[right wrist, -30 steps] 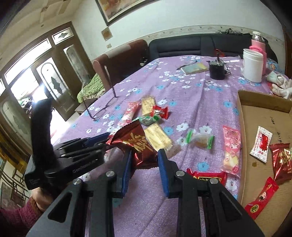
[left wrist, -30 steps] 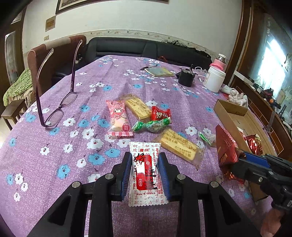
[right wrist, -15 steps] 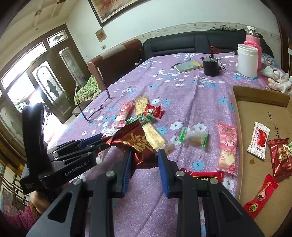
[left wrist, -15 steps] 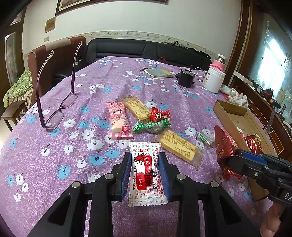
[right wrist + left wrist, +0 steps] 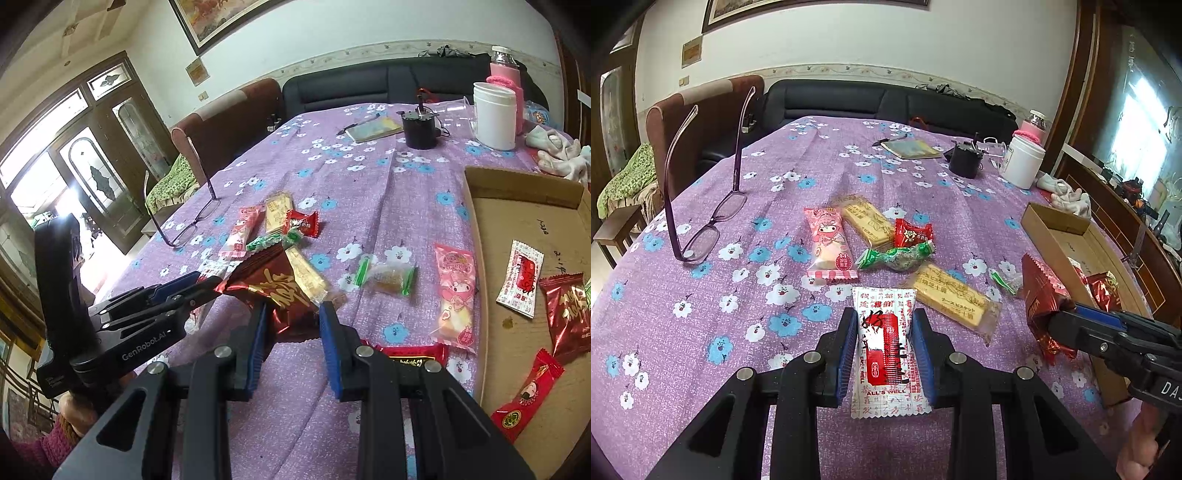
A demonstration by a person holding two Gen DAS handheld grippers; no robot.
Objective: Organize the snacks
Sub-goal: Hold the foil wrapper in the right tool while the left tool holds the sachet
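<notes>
My left tongs grip a white-and-red snack packet just above the purple flowered tabletop, while my right tongs clamp a dark red foil packet. Loose snacks lie beyond on the cloth; a cardboard box at the right edge holds several more.

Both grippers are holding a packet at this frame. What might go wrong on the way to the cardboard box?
1. The left gripper pinches the white and red packet only by its edges; it may slip out.
2. The right gripper holds the crinkled dark red packet close beside the left gripper; the two may collide.
3. The cardboard box is shallow; dropped packets may slide out.
</notes>
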